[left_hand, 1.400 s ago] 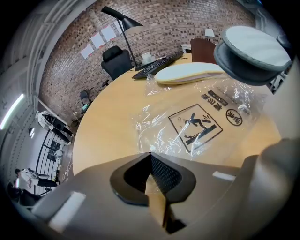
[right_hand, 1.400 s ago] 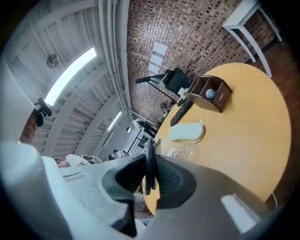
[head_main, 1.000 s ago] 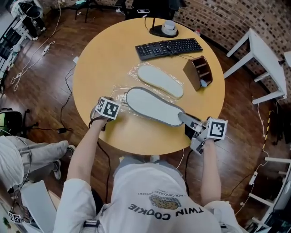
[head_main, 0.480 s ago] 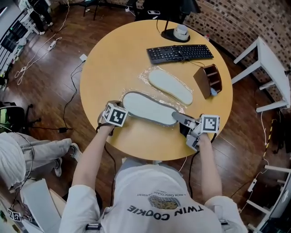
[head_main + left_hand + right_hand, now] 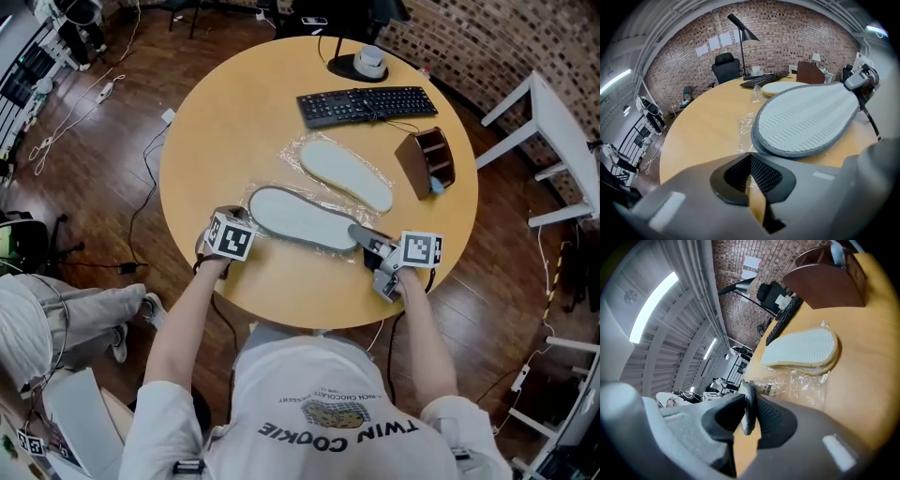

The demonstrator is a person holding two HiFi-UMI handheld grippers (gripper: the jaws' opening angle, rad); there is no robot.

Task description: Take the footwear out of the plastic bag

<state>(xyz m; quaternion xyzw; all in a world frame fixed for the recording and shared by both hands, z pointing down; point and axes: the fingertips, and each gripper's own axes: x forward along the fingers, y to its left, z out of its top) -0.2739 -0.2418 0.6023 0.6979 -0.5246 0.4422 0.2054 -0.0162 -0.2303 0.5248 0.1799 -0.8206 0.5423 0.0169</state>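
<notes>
Two slippers lie sole-up on the round desk. The grey slipper lies along the front edge, with the clear bag crumpled under and beside its left end. The right gripper has the slipper's right rim between its narrow jaws, which press on it and are opening. The left gripper, at the slipper's left end, has its jaws closed on the bag's edge. The cream slipper rests on crinkled plastic just behind, near the desk's middle. A keyboard and lamp base stand by the far edge, and a wooden box by the right edge.
</notes>
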